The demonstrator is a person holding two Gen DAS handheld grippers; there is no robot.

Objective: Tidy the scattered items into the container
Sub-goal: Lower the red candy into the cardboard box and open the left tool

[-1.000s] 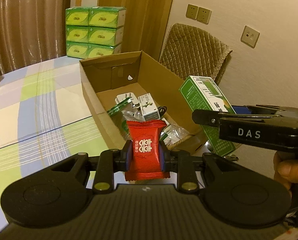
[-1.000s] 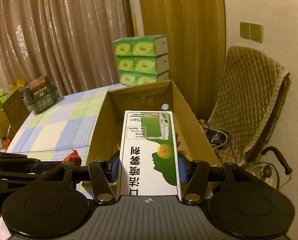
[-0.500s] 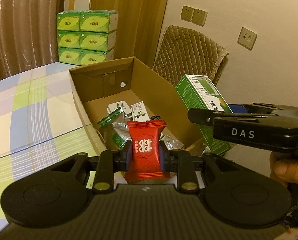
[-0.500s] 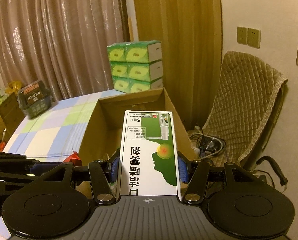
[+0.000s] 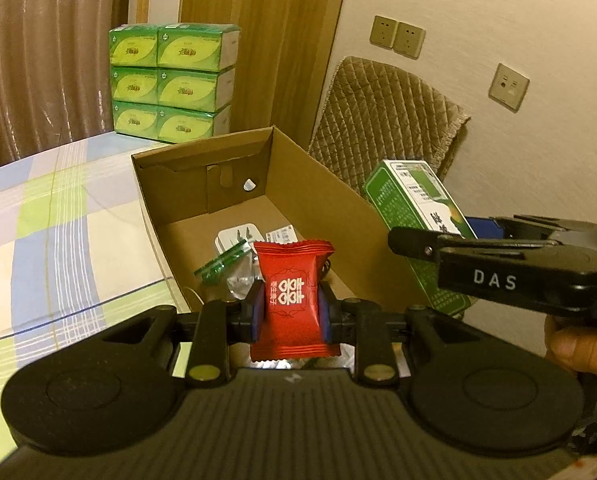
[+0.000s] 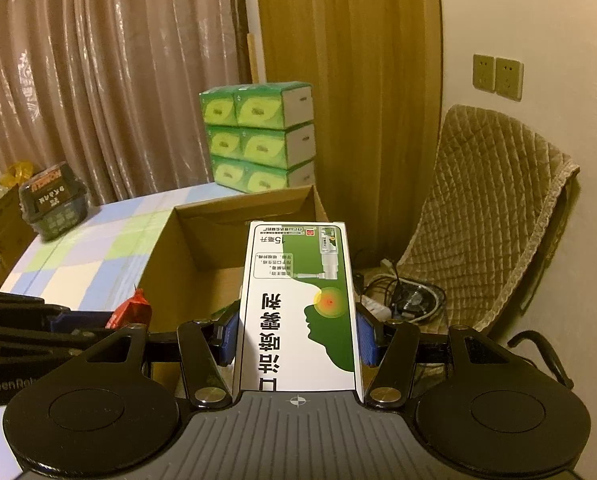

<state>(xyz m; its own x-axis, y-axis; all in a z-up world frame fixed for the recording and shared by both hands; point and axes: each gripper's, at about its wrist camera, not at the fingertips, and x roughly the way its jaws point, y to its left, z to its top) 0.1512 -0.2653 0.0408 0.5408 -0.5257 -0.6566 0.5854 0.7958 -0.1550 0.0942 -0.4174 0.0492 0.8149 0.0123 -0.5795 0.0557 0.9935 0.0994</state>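
Left wrist view: the left gripper (image 5: 291, 312) pinches a red candy packet (image 5: 292, 300) upright between its blue pads, held above the near end of an open cardboard box (image 5: 318, 196). The box sits on a checked tablecloth (image 5: 58, 216) and contains a white plug adapter (image 5: 238, 237) and green wrappers (image 5: 221, 265). A thumb (image 5: 578, 350) shows at the right edge.

Right wrist view: the right gripper (image 6: 297, 338) clamps a green-and-white spray medicine box (image 6: 298, 308), raised over the same carton's near right side. Stacked green tissue boxes (image 6: 258, 140) stand beyond.

Both claws have drawn back and risen from the cardboard box (image 5: 310, 184), which now sits farther off.
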